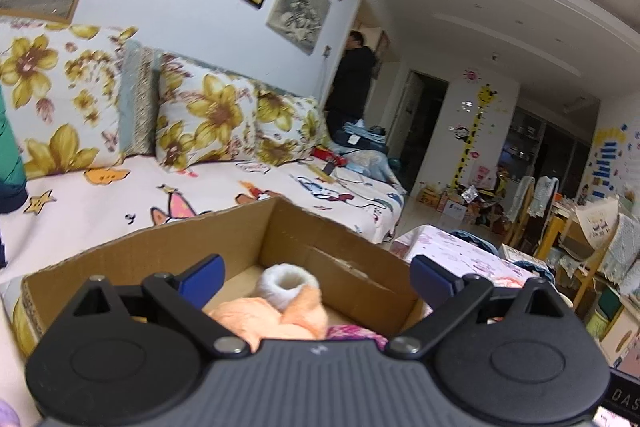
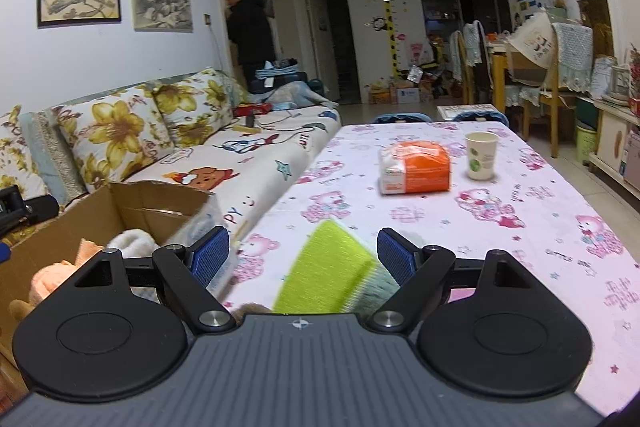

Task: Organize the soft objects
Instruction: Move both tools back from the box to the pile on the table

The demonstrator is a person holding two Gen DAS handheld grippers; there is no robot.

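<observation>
left hand-held gripper (image 1: pixel 316 279) gapes empty over cardboard box (image 1: pixel 160 251); right hand-held gripper (image 2: pixel 303 253) spread wide.

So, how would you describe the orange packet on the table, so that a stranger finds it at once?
Start from the long table with the pink bear-print cloth, beside the sofa. Toward its far end stand two things side by side: a white paper cup and, to its left, the orange packet. It is the only orange thing, a soft low block with a white end.

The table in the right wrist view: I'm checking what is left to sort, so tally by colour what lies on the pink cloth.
Orange and white pack: 1
White paper cup with green print: 1
Lime green cloth: 1
Total: 3
</observation>
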